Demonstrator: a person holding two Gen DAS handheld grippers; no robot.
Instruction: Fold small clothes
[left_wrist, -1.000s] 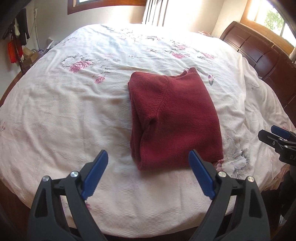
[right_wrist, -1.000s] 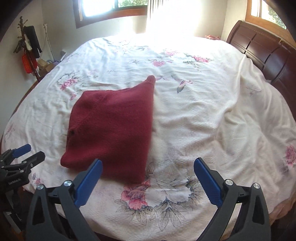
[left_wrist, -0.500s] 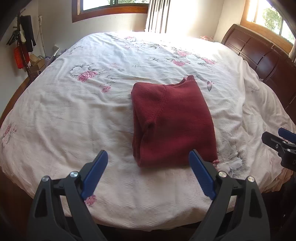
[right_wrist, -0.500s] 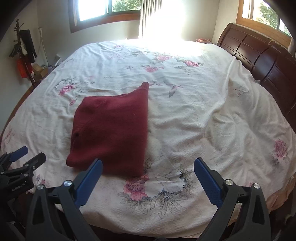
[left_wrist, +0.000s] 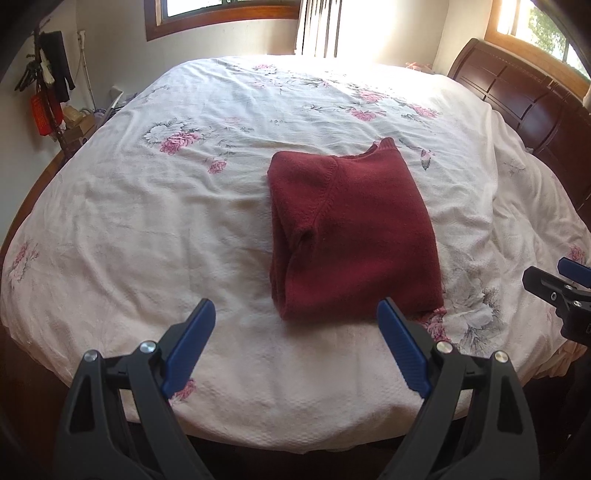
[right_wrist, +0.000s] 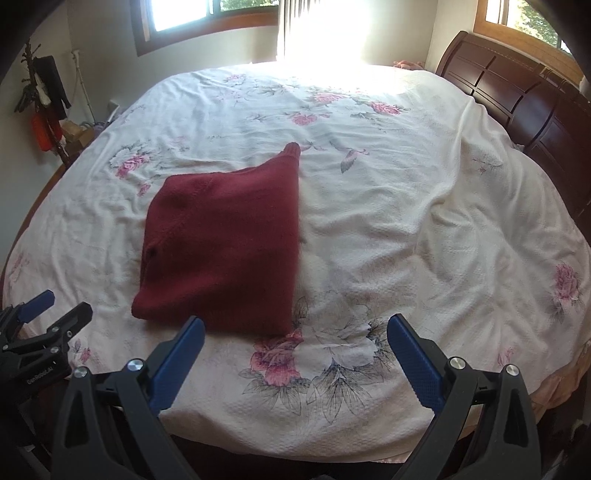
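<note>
Maroon sweater (left_wrist: 351, 236) lies folded into a compact rectangle on the bed (left_wrist: 147, 221), both left tongs (left_wrist: 295, 332) and right tongs (right_wrist: 295, 347) spread wide and empty, so folding looks essentially finished.

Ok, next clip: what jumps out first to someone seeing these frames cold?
The folded dark red sweater lies alone near the front of the white floral bedspread, the one strong block of colour. In the foreground both claws, left claw and right claw, hang open and empty short of it. A dark wooden headboard stands at the right.
</note>
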